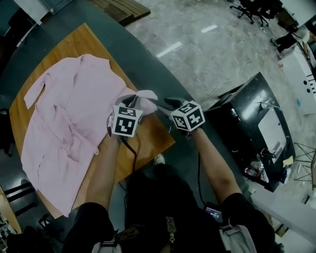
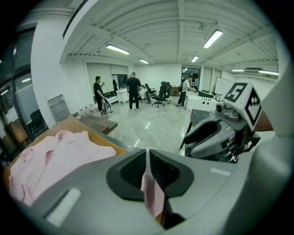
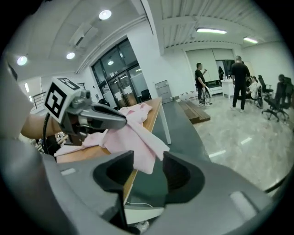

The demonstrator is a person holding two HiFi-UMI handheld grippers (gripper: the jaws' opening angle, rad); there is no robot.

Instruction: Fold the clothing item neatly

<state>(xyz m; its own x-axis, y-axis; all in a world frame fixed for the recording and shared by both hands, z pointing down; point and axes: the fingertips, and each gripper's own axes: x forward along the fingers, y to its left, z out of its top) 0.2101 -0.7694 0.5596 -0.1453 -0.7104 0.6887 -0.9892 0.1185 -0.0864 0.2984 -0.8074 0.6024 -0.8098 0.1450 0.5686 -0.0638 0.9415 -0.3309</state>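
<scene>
A pink shirt [image 1: 69,123] lies spread on the wooden table [image 1: 155,141]. One sleeve end [image 1: 147,96] is lifted off the table's near right corner. My left gripper [image 1: 139,100] is shut on that sleeve; in the left gripper view the pink cloth [image 2: 153,193] is pinched between the closed jaws [image 2: 148,158]. My right gripper [image 1: 166,104] stands just right of it, jaws open. In the right gripper view the sleeve's loose tip [image 3: 146,156] hangs between the open jaws [image 3: 149,172] without being pressed, and the left gripper [image 3: 87,117] holds the cloth just beyond.
A black cabinet [image 1: 249,118] with clutter stands on the floor to the right. The table's corner [image 1: 173,142] is right under both grippers. Stacked wooden boards [image 1: 123,9] lie beyond the table. Several people [image 2: 133,91] and office chairs are far across the room.
</scene>
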